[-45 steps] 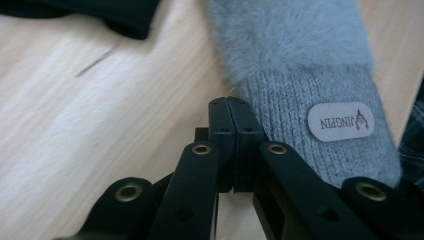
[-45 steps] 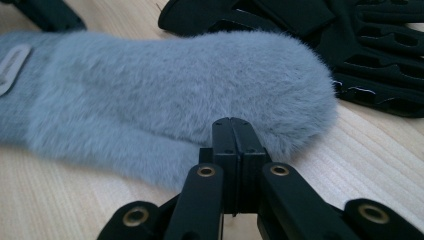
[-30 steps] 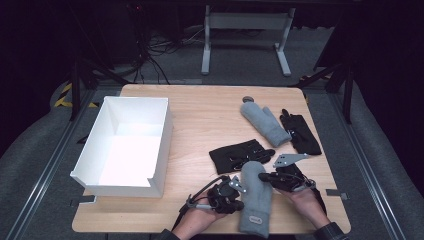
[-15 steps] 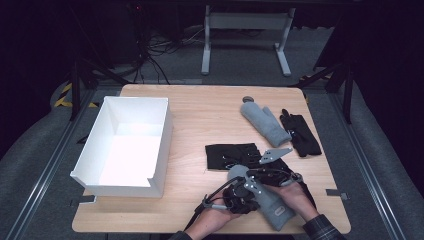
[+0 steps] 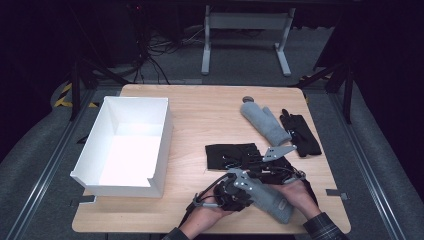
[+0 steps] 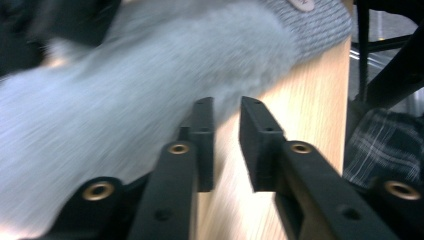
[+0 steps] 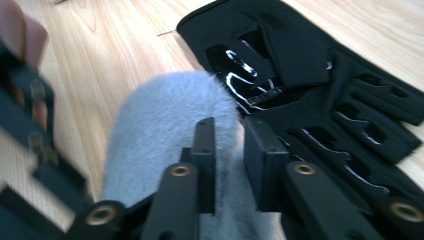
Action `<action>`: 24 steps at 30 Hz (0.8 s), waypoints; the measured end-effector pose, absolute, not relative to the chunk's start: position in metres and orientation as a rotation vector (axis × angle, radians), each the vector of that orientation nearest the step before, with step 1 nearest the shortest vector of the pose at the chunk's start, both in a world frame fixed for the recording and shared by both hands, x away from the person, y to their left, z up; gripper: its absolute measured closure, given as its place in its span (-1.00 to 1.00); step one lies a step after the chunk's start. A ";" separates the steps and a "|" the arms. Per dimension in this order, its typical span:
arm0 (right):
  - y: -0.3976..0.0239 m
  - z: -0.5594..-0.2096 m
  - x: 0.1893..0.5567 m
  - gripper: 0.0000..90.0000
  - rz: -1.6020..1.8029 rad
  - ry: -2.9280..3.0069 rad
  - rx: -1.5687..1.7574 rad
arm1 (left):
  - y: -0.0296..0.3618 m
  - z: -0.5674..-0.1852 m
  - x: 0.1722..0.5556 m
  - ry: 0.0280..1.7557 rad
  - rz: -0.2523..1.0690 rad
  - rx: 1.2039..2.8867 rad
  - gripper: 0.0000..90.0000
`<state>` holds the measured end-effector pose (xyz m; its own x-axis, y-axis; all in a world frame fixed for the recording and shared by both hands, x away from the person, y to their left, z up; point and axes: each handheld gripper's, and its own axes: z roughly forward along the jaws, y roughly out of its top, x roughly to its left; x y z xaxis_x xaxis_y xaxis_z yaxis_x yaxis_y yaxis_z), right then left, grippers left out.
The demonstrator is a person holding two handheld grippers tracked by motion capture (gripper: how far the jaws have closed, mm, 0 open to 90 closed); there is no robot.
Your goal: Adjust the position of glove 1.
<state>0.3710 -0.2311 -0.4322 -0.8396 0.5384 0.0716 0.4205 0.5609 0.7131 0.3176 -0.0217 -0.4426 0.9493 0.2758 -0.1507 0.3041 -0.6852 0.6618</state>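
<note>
A grey fleece mitten [image 5: 270,200] lies slanted near the table's front edge, between the person's two hands. My left gripper [image 5: 239,189] is at its left end. In the left gripper view the jaws [image 6: 227,102] have just been opening; bare wood shows through the narrow gap, and the mitten [image 6: 125,85] lies against the left jaw. My right gripper [image 5: 274,172] is over the mitten's far side. Its jaws [image 7: 230,122] have also just been opening and stand slightly apart above the mitten [image 7: 160,120], without pinching it. A black glove [image 5: 230,152] [image 7: 300,65] lies just behind.
A white open box [image 5: 165,130] stands on the left of the wooden table [image 5: 200,110]. At the back right lie a second grey mitten [image 5: 265,122] and another black glove [image 5: 302,132]. A plaid sleeve [image 6: 380,145] hangs beyond the table's edge.
The near mitten has swung from lying lengthwise toward the front edge to slanting to the front right. The left hand has shifted right, close beside the right hand.
</note>
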 end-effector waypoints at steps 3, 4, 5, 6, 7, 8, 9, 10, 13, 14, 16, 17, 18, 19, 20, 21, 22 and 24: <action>-0.237 -0.430 0.375 0.38 1.128 2.612 0.842 | -0.002 -0.442 0.320 0.430 0.006 2.366 0.40; -0.238 -0.430 0.375 0.34 1.123 2.602 0.850 | 0.006 -0.442 0.321 0.445 0.021 2.362 0.34; -0.241 -0.429 0.377 0.30 1.110 2.592 0.858 | 0.010 -0.442 0.322 0.452 0.039 2.360 0.27; -0.242 -0.428 0.377 0.28 1.102 2.588 0.862 | 0.017 -0.442 0.323 0.459 0.062 2.365 0.22; -0.244 -0.427 0.379 0.25 1.097 2.581 0.872 | 0.023 -0.442 0.324 0.463 0.080 2.364 0.14; -0.247 -0.425 0.381 0.23 1.098 2.574 0.882 | 0.023 -0.442 0.324 0.463 0.080 2.364 0.08; -0.247 -0.425 0.381 0.23 1.098 2.574 0.882 | 0.030 -0.443 0.325 0.466 0.109 2.364 0.08; -0.251 -0.424 0.384 0.19 1.100 2.563 0.895 | 0.034 -0.444 0.325 0.474 0.123 2.366 -0.01; -0.258 -0.422 0.392 0.12 1.087 2.553 0.922 | 0.045 -0.448 0.327 0.505 0.144 2.364 -0.14; -0.259 -0.421 0.395 0.11 1.079 2.550 0.923 | 0.049 -0.450 0.327 0.524 0.156 2.366 -0.20; -0.263 -0.419 0.401 0.08 1.055 2.540 0.930 | 0.056 -0.454 0.327 0.561 0.191 2.375 -0.33; -0.265 -0.418 0.404 0.06 1.038 2.535 0.935 | 0.058 -0.456 0.327 0.583 0.196 2.363 -0.39; -0.266 -0.417 0.407 0.05 1.029 2.532 0.942 | 0.061 -0.457 0.327 0.594 0.199 2.359 -0.44; -0.266 -0.417 0.407 0.05 1.029 2.532 0.942 | 0.061 -0.457 0.327 0.594 0.199 2.359 -0.49; -0.269 -0.417 0.410 0.05 1.026 2.519 0.945 | 0.064 -0.458 0.327 0.611 0.206 2.355 -0.49; -0.272 -0.416 0.414 0.05 1.025 2.518 0.962 | 0.067 -0.459 0.327 0.616 0.216 2.351 -0.55; -0.274 -0.415 0.417 0.04 1.018 2.516 0.970 | 0.069 -0.461 0.326 0.629 0.218 2.356 -0.60; -0.277 -0.415 0.423 0.03 0.998 2.509 0.986 | 0.073 -0.464 0.328 0.640 0.232 2.356 -0.68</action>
